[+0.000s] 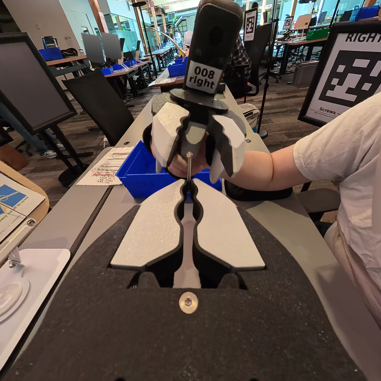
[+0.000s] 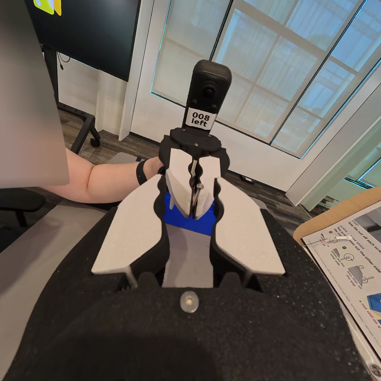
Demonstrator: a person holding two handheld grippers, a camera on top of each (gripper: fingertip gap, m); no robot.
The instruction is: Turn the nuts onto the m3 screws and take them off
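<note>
My left gripper (image 1: 188,182) is shut on a thin metal screw (image 1: 189,171) that sticks out past its fingertips. The screw's far end carries a small wider piece (image 1: 189,153); I cannot tell whether it is a head or a nut. My right gripper (image 1: 187,173) faces it, open, one finger on each side of the screw's far end and not touching it. In the right wrist view my right gripper (image 2: 187,181) is open around the left gripper (image 2: 192,216), which clamps the screw (image 2: 196,194).
A blue bin (image 1: 140,177) sits on the grey table (image 1: 72,216) under both grippers; it also shows in the right wrist view (image 2: 185,225). A sheet with small parts (image 1: 107,167) lies left of it. An instruction board (image 2: 340,257) stands beside. A person's arm (image 1: 278,169) reaches in. My left and right fingertips are right by each other.
</note>
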